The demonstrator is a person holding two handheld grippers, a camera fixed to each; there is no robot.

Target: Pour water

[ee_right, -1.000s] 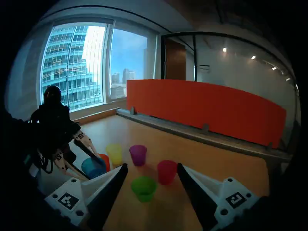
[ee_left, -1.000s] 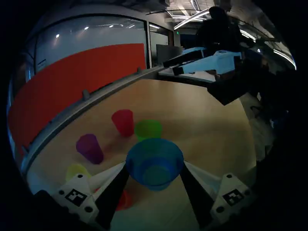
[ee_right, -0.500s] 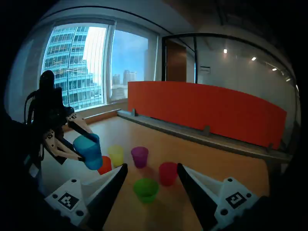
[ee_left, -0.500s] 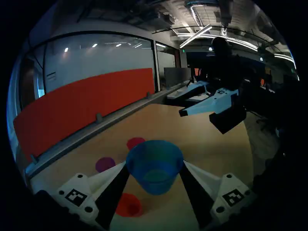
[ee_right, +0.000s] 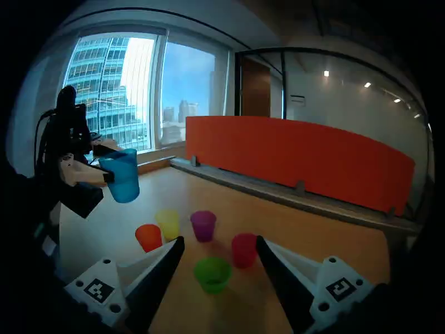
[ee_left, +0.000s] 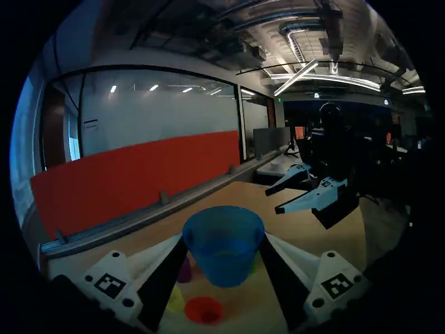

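Since my left hand-held gripper [ee_left: 222, 239], clamped on the blue cup [ee_left: 223, 253], has lifted it off the desk [ee_left: 245, 195], pouring looks next.

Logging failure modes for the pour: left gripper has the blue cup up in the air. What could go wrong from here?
1. Height: the blue cup hangs well above the orange cup and yellow cup; a pour from there may splash or miss.
2. Crowding: those cups stand close beside the purple cup, so the stream could land in a neighbour.
3. Grip: the left gripper pinches only the cup's sides; tilting might let it slip.
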